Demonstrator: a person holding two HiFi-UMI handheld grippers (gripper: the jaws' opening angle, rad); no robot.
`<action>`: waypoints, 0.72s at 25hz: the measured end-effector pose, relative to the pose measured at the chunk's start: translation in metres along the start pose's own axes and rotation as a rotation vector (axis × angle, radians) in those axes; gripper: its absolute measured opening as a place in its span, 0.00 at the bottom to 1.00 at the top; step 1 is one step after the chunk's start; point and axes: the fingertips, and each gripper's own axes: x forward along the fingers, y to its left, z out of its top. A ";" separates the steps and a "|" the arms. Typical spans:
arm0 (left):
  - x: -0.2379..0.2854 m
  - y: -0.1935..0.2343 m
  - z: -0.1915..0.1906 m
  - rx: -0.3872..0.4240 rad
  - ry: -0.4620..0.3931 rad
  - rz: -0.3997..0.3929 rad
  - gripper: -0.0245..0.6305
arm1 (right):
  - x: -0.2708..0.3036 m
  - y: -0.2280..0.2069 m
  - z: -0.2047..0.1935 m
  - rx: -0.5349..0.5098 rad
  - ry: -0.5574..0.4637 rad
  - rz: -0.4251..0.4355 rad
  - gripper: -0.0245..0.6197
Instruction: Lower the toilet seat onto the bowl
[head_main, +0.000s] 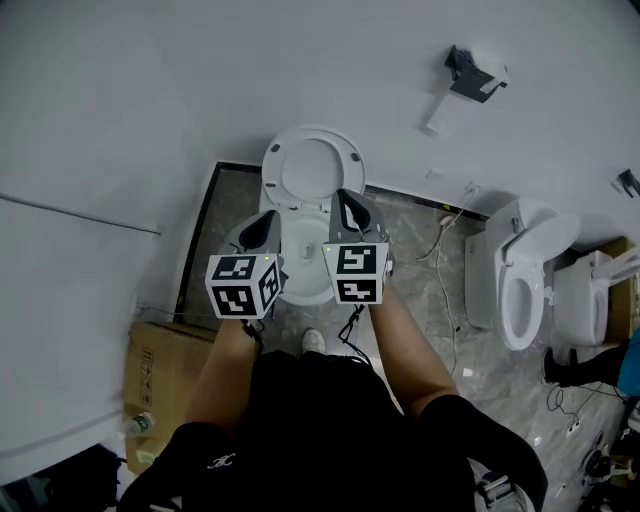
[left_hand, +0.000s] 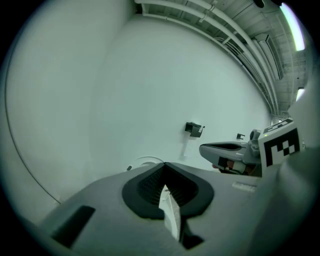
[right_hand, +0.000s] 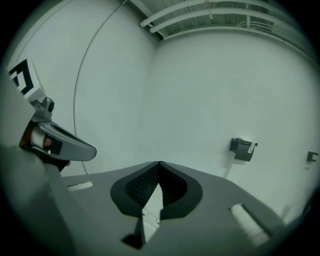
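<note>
In the head view the white toilet seat (head_main: 312, 165) stands raised, leaning back against the white wall above the bowl (head_main: 303, 282). Both grippers hover side by side over the bowl and point toward the wall, touching nothing. My left gripper (head_main: 266, 222) is shut and empty, and its tips (left_hand: 164, 164) meet just below the seat's upper rim (left_hand: 145, 160). Just right of it, my right gripper (head_main: 345, 203) is also shut and empty, with its tips (right_hand: 159, 163) closed against the bare wall. Each gripper view shows the other gripper at its edge.
A second toilet (head_main: 525, 280) and another white fixture (head_main: 585, 300) stand to the right. Cables (head_main: 452, 270) trail over the marble floor between them. A cardboard box (head_main: 165, 370) sits at the left by the wall. A paper holder (head_main: 470, 78) is mounted on the wall.
</note>
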 end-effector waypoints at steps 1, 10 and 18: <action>0.004 0.002 0.000 0.000 0.005 0.001 0.05 | 0.006 -0.003 -0.001 -0.004 0.004 -0.001 0.05; 0.039 0.012 -0.003 -0.021 0.047 -0.014 0.05 | 0.068 -0.028 -0.025 -0.227 0.078 -0.033 0.05; 0.054 0.029 -0.007 -0.040 0.080 -0.042 0.05 | 0.143 -0.039 -0.051 -0.425 0.156 -0.017 0.05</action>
